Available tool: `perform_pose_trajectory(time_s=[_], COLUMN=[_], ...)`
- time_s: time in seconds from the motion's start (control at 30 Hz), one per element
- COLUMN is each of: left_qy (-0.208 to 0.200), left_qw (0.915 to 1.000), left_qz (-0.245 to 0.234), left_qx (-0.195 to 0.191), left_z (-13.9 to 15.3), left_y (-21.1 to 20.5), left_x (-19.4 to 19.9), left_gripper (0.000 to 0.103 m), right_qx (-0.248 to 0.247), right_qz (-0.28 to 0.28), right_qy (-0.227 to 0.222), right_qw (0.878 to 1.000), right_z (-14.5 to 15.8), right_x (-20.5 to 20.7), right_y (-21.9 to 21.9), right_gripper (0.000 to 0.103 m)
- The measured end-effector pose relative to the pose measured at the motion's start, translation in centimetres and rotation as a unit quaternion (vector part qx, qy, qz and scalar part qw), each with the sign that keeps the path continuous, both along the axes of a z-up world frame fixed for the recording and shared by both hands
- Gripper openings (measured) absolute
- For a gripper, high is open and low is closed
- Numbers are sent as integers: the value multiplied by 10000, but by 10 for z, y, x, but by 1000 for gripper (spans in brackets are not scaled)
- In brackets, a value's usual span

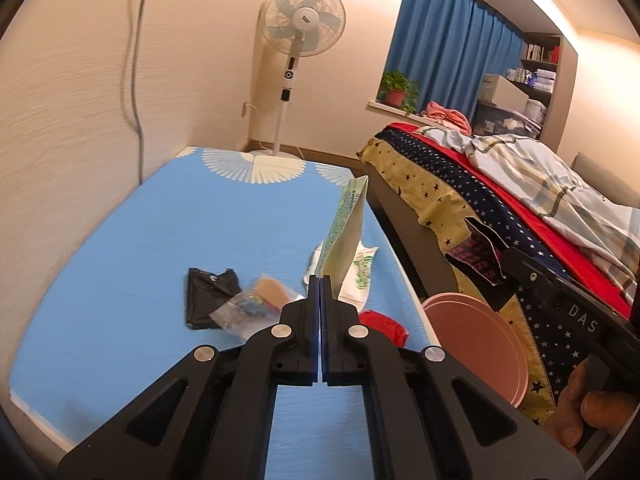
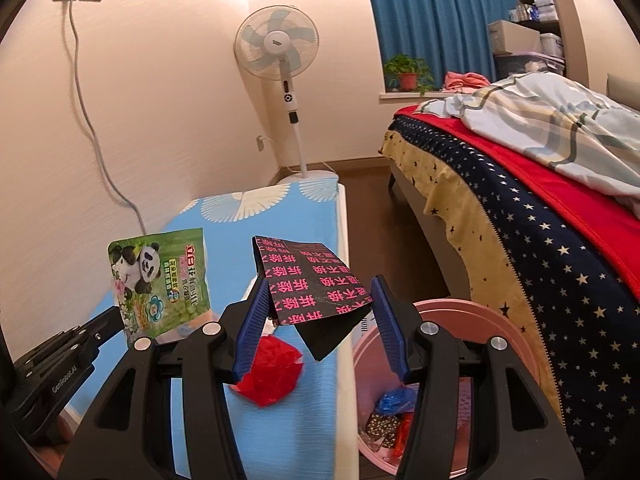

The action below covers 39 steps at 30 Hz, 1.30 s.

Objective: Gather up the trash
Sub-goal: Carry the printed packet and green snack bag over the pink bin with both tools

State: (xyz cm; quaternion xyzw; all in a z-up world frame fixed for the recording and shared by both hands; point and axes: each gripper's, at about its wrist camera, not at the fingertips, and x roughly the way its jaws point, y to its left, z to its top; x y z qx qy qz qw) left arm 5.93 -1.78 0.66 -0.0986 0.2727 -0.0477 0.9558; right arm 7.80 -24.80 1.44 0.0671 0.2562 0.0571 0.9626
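Note:
My left gripper [image 1: 320,280] is shut on a green panda pouch [image 1: 345,236], held upright above the blue table [image 1: 140,240]; the pouch also shows in the right wrist view [image 2: 160,284]. My right gripper [image 2: 320,300] is open, and a black bag with pink characters [image 2: 316,284] sits loosely between its fingers, above the table's right edge and the pink bin [image 2: 460,320]. On the table lie a red wrapper [image 2: 272,372], a black packet [image 1: 206,296], a clear bag with colourful contents [image 1: 256,304] and a white green-printed wrapper [image 1: 360,276].
The pink bin [image 1: 480,340] stands on the floor between table and bed and holds several pieces of trash. A bed [image 2: 540,200] with star-patterned covers lies to the right. A standing fan [image 2: 280,60] is in the far corner. A cable [image 2: 92,140] hangs down the wall.

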Motion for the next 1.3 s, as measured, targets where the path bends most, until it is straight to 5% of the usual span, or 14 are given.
perform_pose_trajectory(time_s=[0.87, 1.3], left_qy=[97, 689], left_qw=[9928, 9804], left_qz=[-1125, -1802], left_qx=[-387, -410], left_z=[-11, -46], left_y=[-82, -132], left_x=[26, 44], left_gripper=[0, 0], right_qx=[31, 97], right_qz=[-1461, -1887], right_qy=[133, 337], right_qw=[9892, 9814], right_z=[-17, -29], right_x=[-12, -8], right_y=[-74, -97], right_gripper=[52, 52])
